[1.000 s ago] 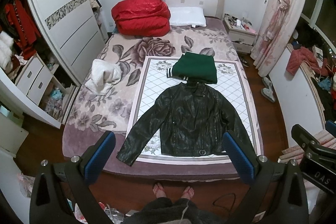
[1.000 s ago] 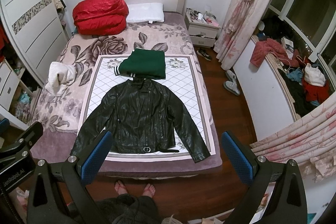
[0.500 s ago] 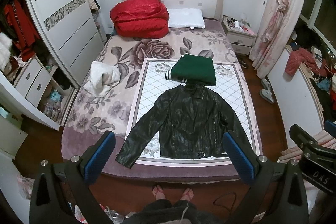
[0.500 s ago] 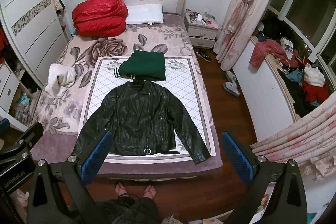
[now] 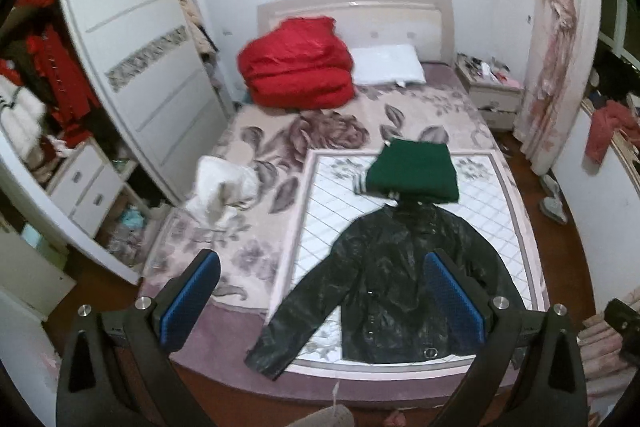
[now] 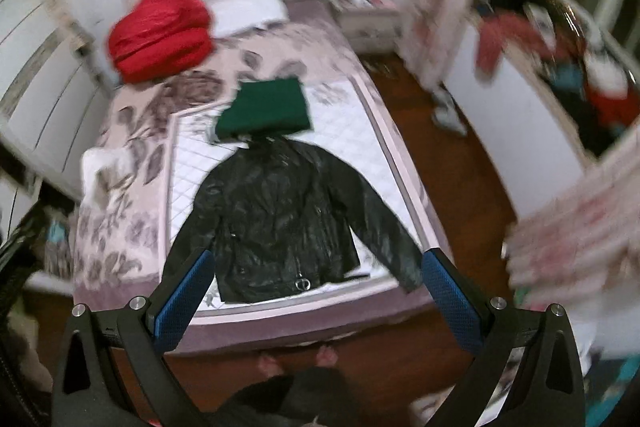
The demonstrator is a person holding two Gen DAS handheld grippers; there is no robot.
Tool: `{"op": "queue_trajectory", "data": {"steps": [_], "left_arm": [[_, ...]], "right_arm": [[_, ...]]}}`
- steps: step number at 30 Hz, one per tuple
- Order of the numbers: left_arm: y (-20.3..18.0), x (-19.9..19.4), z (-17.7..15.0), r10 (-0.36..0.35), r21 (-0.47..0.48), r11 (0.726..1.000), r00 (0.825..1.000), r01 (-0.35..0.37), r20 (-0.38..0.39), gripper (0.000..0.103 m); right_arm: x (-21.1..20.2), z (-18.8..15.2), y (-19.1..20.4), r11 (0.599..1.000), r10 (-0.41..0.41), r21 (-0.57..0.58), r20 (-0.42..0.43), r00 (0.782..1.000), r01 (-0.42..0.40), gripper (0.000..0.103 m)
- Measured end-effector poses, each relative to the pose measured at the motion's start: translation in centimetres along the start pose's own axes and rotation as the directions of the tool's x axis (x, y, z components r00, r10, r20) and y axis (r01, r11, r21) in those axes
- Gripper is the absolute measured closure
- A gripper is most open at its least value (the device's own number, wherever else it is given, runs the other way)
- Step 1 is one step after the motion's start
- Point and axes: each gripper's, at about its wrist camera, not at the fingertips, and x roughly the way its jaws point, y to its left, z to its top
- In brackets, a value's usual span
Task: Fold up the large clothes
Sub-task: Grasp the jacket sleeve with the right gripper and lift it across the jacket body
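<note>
**Black leather jacket lying spread on the bed, both grippers hanging open above it**

In the left wrist view, a white wardrobe is standing at the far left beside the bed. A crumpled white garment is lying on the floral blanket near the bed's left edge. Further along, a red quilt is sitting piled against the headboard, with a white pillow just beside it. On the quilted mat, a folded green garment is resting, its near edge touching the collar of the black leather jacket. The jacket is lying flat and front-up near the foot of the bed, sleeves angling outward, one cuff reaching over the mat's border. The left gripper is hovering above the bed's near left part, its blue-padded jaws standing wide apart and holding nothing. A nightstand and a pink curtain are standing at the right.

In the right wrist view, which is blurring heavily, the right gripper is hovering over the jacket's hem, its jaws also spread wide and empty. The jacket's belt buckle is showing between the fingers, and the sleeve nearest the right finger is ending at the mat's corner.
</note>
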Motion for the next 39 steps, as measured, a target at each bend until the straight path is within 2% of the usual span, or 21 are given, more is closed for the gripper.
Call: {"op": "queue_trajectory", "data": {"steps": [3,6,8,10,13,14,16,20,22,23,25,26,27,28,29,32,33,34,35,37,39], "left_arm": [[-1.7,5.3,-1.1,0.039,0.051,0.998,0.998,-0.037,-0.049,0.000],[-4.2,11.1,-3.6,0.088,0.110,0.991,0.990,-0.075,-0.110,0.000],[-5.7,14.6,-5.8,0.103,0.125,0.989,0.981,-0.083,-0.162,0.000],[-7.8,19.0,-7.9,0.128,0.150,0.984,0.967,-0.095,-0.222,0.000],[-10.3,24.4,-11.3,0.143,0.168,0.981,0.945,-0.096,-0.295,0.000],[-10.9,25.9,-12.2,0.141,0.166,0.982,0.938,-0.091,-0.317,0.000],[-12.5,29.7,-14.7,0.152,0.175,0.980,0.919,-0.093,-0.364,0.000],[-14.9,35.3,-18.5,0.194,0.205,0.972,0.881,-0.113,-0.431,0.000],[-16.2,37.6,-20.0,0.201,0.212,0.971,0.870,-0.114,-0.451,0.000],[-16.8,38.6,-20.6,0.197,0.216,0.971,0.868,-0.107,-0.456,0.000],[-18.0,39.9,-21.5,0.198,0.234,0.967,0.868,-0.098,-0.456,0.000],[-18.6,40.4,-21.7,0.194,0.241,0.966,0.869,-0.089,-0.456,0.000],[-19.2,41.0,-22.1,0.188,0.251,0.965,0.870,-0.077,-0.456,0.000],[-19.8,41.4,-22.4,0.184,0.261,0.963,0.872,-0.068,-0.454,0.000],[-20.3,41.8,-22.8,0.180,0.271,0.961,0.875,-0.058,-0.450,0.000],[-21.5,42.9,-23.8,0.173,0.295,0.955,0.874,-0.036,-0.454,0.000],[-21.9,43.3,-24.2,0.173,0.302,0.953,0.870,-0.029,-0.462,0.000],[-22.2,43.7,-24.6,0.170,0.303,0.953,0.865,-0.022,-0.472,0.000],[-22.5,43.9,-24.7,0.167,0.301,0.953,0.863,-0.019,-0.477,0.000],[-23.2,44.4,-25.2,0.163,0.304,0.953,0.860,-0.010,-0.484,0.000],[-23.9,44.7,-25.2,0.166,0.312,0.950,0.859,-0.008,-0.484,0.000]], "right_arm": [[5.9,-0.7,-4.6,0.991,-0.049,0.121,-0.049,0.998,0.054,0.021],[13.2,-2.4,-10.2,0.963,-0.082,0.243,-0.155,0.985,0.119,0.024],[19.1,-4.0,-14.8,0.919,-0.028,0.376,-0.235,0.972,0.118,0.023],[25.8,-6.8,-19.3,0.846,0.082,0.527,-0.284,0.955,0.084,0.023],[35.7,-12.2,-23.9,0.721,0.240,0.689,-0.349,0.906,0.074,0.023],[38.2,-13.9,-25.0,0.694,0.268,0.716,-0.359,0.894,0.079,0.023],[44.2,-16.8,-26.0,0.627,0.353,0.777,-0.342,0.871,0.052,0.023],[52.8,-20.1,-25.0,0.517,0.458,0.855,-0.244,0.855,-0.033,0.024],[56.5,-20.7,-24.3,0.424,0.508,0.902,-0.158,0.847,-0.086,0.027],[58.5,-20.7,-23.9,0.389,0.519,0.915,-0.123,0.846,-0.106,0.033],[61.7,-20.5,-23.6,0.370,0.515,0.922,-0.104,0.851,-0.112,0.040],[63.0,-20.5,-23.6,0.360,0.519,0.927,-0.106,0.848,-0.105,0.040],[63.5,-20.4,-23.8,0.330,0.525,0.938,-0.092,0.846,-0.103,0.040],[63.4,-20.3,-24.2,0.298,0.517,0.947,-0.055,0.854,-0.119,0.041],[63.1,-19.9,-24.6,0.303,0.492,0.943,-0.033,0.870,-0.136,0.046],[60.6,-18.1,-27.0,0.399,0.305,0.909,-0.006,0.952,-0.123,0.048],[60.1,-17.8,-27.8,0.418,0.259,0.903,-0.013,0.966,-0.100,0.048],[59.8,-17.7,-28.3,0.417,0.241,0.904,-0.008,0.970,-0.096,0.048],[59.7,-17.8,-28.5,0.404,0.259,0.907,0.009,0.966,-0.117,0.048],[60.3,-18.0,-27.8,0.395,0.330,0.907,0.010,0.944,-0.147,0.044],[61.1,-18.3,-27.1,0.382,0.365,0.908,0.024,0.931,-0.173,0.041]]}}
